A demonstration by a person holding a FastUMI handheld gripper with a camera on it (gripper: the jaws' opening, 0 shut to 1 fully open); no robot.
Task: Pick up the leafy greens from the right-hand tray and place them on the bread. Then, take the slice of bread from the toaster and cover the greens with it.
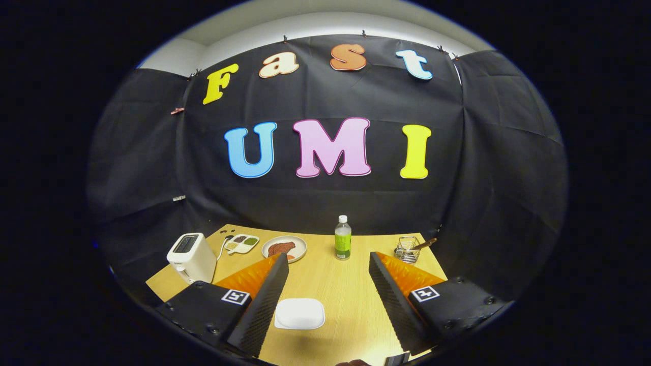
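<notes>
Gaping empty above a white plate [300, 313], hand-held gripper [328, 264]; beyond: bottle [343, 238], toaster [191, 257], possibly a wire basket [407, 249].

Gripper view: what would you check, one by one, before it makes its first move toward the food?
1. Gripper fingers apart and holding nothing: ok.
2. White plate between the fingers, nothing on it: ok, though no bread base shows there.
3. Toaster upright beyond the left finger: ok. Bread inside it: cannot tell.
4. Greens: cannot tell. The small tray by the toaster has a green patch; too small to identify.
5. Round plate with brown food, beside the tray: ok, out of the way.
6. Bottle standing ahead between the fingers: not ok if moving straight forward; go around.
</notes>
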